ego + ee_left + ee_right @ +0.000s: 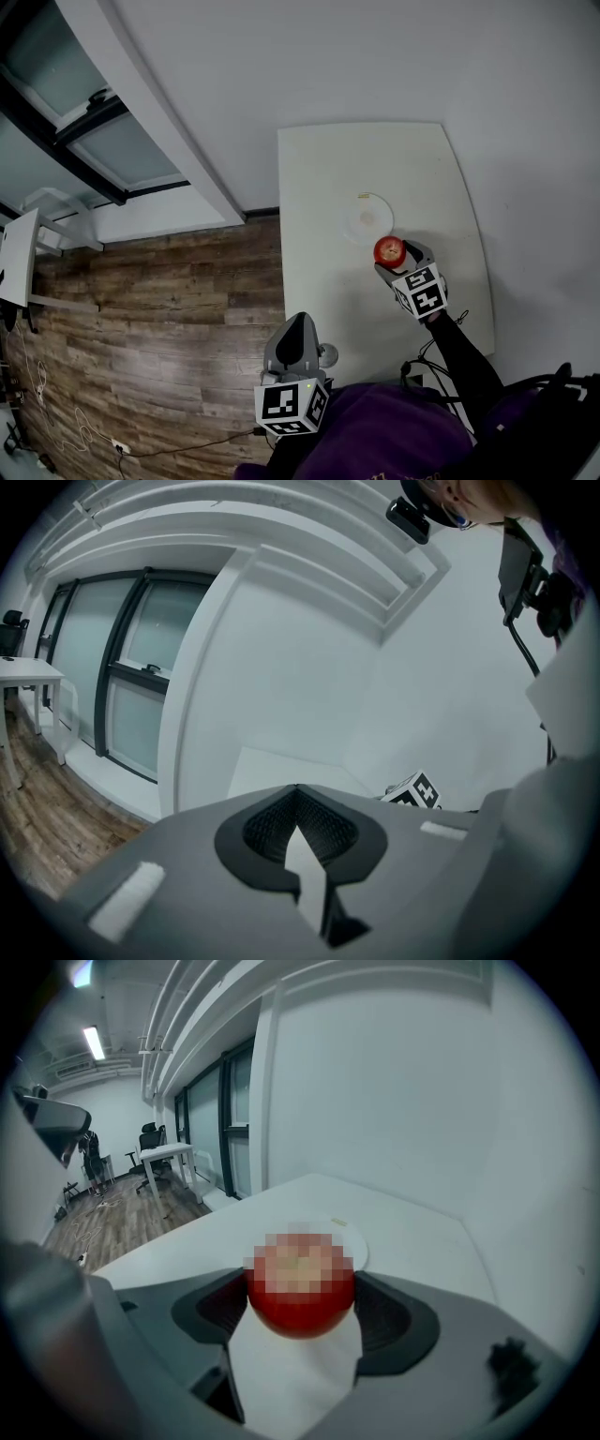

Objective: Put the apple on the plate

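A red apple (388,249) sits between the jaws of my right gripper (395,258), which is shut on it above the white table (319,187). In the right gripper view the apple (300,1302) fills the gap between the dark pads (398,1321). A white plate (367,217) lies flat on the table just beyond the apple; the same plate (352,1237) peeks out behind it in the right gripper view. My left gripper (297,339) hangs low at the table's near left edge, its jaws closed together with nothing held (300,832).
The table stands against a white wall (375,56). Wood floor (159,319) lies to the left, with glass partitions (84,112) and a small white desk (19,258) farther off. A cable (141,448) trails on the floor.
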`<action>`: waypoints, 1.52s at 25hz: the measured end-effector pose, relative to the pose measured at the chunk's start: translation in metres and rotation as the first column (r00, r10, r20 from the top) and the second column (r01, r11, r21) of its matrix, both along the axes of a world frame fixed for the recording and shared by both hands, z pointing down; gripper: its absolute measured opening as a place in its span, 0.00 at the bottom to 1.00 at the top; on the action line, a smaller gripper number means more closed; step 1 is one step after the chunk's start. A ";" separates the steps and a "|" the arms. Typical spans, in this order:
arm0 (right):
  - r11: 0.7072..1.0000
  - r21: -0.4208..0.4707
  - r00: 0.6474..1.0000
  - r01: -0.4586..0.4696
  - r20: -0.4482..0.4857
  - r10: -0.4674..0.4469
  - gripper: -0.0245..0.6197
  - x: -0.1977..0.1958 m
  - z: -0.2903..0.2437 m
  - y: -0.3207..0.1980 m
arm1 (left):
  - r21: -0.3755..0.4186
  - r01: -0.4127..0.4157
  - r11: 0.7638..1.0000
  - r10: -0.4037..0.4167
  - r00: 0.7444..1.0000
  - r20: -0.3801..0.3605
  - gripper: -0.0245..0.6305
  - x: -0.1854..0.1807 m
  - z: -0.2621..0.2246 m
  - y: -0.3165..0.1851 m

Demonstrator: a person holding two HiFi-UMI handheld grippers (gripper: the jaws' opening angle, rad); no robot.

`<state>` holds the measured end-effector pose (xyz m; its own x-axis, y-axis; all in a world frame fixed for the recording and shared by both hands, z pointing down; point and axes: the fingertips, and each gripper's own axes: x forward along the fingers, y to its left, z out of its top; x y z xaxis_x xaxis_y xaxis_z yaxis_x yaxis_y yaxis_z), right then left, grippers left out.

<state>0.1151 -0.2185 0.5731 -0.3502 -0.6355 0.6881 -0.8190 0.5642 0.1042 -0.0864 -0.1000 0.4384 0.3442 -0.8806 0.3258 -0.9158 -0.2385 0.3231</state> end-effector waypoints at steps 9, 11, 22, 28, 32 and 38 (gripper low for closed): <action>1.000 0.009 1.000 0.026 0.008 -0.026 0.60 -0.012 0.003 -0.021 | -0.013 0.028 1.000 -0.028 1.000 0.013 0.05 -0.008 0.004 -0.002; 1.000 0.010 1.000 0.027 0.008 -0.027 0.60 -0.014 0.004 -0.025 | -0.017 0.034 0.999 -0.033 0.999 0.016 0.05 -0.009 0.005 -0.003; 1.000 -0.001 1.000 0.014 0.026 -0.014 0.60 -0.016 0.010 -0.053 | -0.035 0.043 0.998 -0.042 0.999 0.035 0.05 -0.011 0.007 -0.013; 1.000 -0.007 0.999 -0.008 0.042 0.009 0.60 -0.016 0.015 -0.065 | -0.045 0.051 0.998 -0.049 0.998 0.044 0.05 -0.012 0.009 -0.017; 1.000 -0.012 0.998 -0.014 0.056 0.015 0.60 -0.017 0.021 -0.072 | -0.049 0.054 0.997 -0.051 0.997 0.050 0.05 -0.012 0.011 -0.020; 1.000 -0.009 0.998 -0.009 0.061 0.009 0.60 -0.021 0.024 -0.082 | -0.053 0.065 0.996 -0.062 0.996 0.060 0.05 -0.014 0.010 -0.023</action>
